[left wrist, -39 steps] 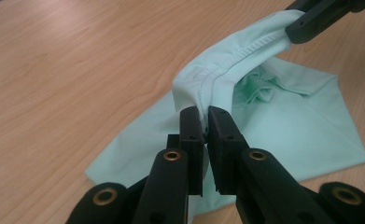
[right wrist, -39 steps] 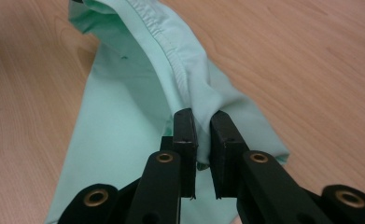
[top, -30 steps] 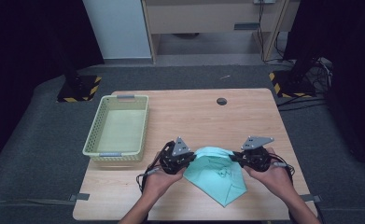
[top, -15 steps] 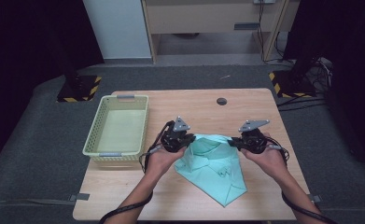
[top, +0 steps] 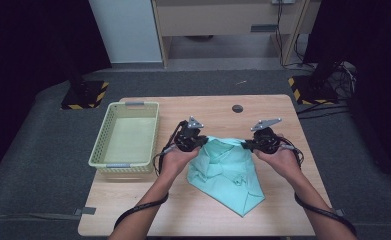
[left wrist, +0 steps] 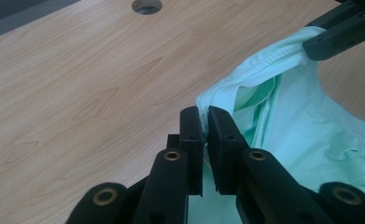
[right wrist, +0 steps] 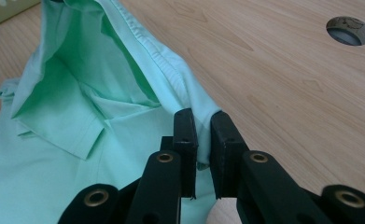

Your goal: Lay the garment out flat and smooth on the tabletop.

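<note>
A mint-green shirt (top: 228, 172) lies partly crumpled on the wooden table (top: 183, 210), its far hem stretched between both grippers and its lower part trailing toward the front edge. My left gripper (top: 199, 142) is shut on the hem's left corner; in the left gripper view the jaws pinch the green shirt edge (left wrist: 227, 95) at my left gripper (left wrist: 205, 122). My right gripper (top: 247, 145) is shut on the hem's right corner, the folded shirt (right wrist: 101, 116) caught between the pads of my right gripper (right wrist: 203, 122). The right gripper's jaws (left wrist: 339, 35) also grip the cloth in the left gripper view.
A pale yellow-green plastic basket (top: 103, 150) stands at the table's left side, close to the left hand. A round cable hole (top: 238, 108) sits near the far edge. Bare wood lies beyond the grippers and at the front left.
Both hands have carried the shirt's hem away from the person toward the table's middle. The cloth now trails out longer behind them toward the front edge.
</note>
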Action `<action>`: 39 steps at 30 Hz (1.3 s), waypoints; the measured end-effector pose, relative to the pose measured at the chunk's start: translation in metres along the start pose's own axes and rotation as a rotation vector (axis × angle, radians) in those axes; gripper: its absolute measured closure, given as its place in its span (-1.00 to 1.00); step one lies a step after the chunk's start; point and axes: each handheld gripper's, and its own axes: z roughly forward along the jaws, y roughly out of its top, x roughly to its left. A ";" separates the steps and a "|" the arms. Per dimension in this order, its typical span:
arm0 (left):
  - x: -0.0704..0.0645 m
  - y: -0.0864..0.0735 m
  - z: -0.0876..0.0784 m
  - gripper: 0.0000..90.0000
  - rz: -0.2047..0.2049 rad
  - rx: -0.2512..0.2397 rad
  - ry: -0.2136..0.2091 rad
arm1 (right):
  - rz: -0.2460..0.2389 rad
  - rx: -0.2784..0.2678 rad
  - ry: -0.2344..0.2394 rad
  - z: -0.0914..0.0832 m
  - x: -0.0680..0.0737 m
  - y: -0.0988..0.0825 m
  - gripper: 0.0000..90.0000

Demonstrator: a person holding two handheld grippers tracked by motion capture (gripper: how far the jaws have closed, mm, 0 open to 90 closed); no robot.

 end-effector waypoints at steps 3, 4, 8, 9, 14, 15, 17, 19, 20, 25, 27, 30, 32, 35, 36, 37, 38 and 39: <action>0.005 0.002 0.007 0.88 -0.015 0.005 0.009 | -0.001 0.008 -0.001 0.003 -0.003 0.004 0.83; 0.006 0.002 0.009 0.88 -0.021 0.006 0.009 | -0.001 0.012 -0.002 0.004 -0.004 0.005 0.83; 0.012 0.005 0.018 0.88 -0.026 0.019 0.021 | 0.011 0.026 -0.001 0.010 -0.010 0.009 0.83; 0.014 0.006 0.020 0.88 -0.027 0.024 0.026 | 0.015 0.030 0.000 0.011 -0.011 0.009 0.83; 0.022 0.011 0.030 0.87 -0.047 0.031 0.047 | 0.052 0.043 0.006 0.019 -0.022 0.013 0.81; 0.024 0.012 0.032 0.86 -0.050 0.031 0.057 | 0.058 0.041 0.004 0.021 -0.023 0.013 0.79; 0.028 0.014 0.037 0.79 -0.053 0.026 0.085 | 0.071 0.031 -0.020 0.026 -0.028 0.014 0.59; 0.032 0.017 0.042 0.56 -0.061 0.016 0.119 | 0.097 0.002 -0.067 0.031 -0.034 0.014 0.33; 0.033 0.019 0.043 0.43 -0.062 0.012 0.133 | 0.115 -0.003 -0.080 0.032 -0.037 0.013 0.24; 0.032 0.021 0.039 0.33 -0.052 0.002 0.139 | 0.129 -0.012 -0.096 0.026 -0.039 0.009 0.14; 0.029 0.020 0.035 0.32 -0.050 -0.003 0.137 | 0.127 -0.010 -0.094 0.025 -0.038 0.008 0.12; 0.024 0.016 0.032 0.29 -0.049 -0.009 0.132 | 0.115 -0.004 -0.093 0.019 -0.035 0.005 0.11; 0.018 0.011 0.030 0.27 -0.046 -0.011 0.132 | 0.101 -0.004 -0.088 0.015 -0.029 0.000 0.13; 0.009 0.002 0.027 0.26 -0.040 -0.010 0.129 | 0.089 -0.002 -0.087 0.012 -0.024 -0.004 0.16; 0.003 -0.005 0.026 0.26 -0.038 -0.011 0.121 | 0.081 0.000 -0.081 0.010 -0.019 -0.008 0.23; 0.003 -0.005 0.026 0.26 -0.038 -0.011 0.121 | 0.080 0.003 -0.078 0.009 -0.016 -0.010 0.24; 0.000 -0.008 0.025 0.25 -0.033 -0.009 0.118 | 0.077 0.004 -0.076 0.008 -0.013 -0.012 0.28; -0.003 -0.011 0.025 0.25 -0.031 -0.011 0.112 | 0.077 0.004 -0.076 0.008 -0.013 -0.012 0.28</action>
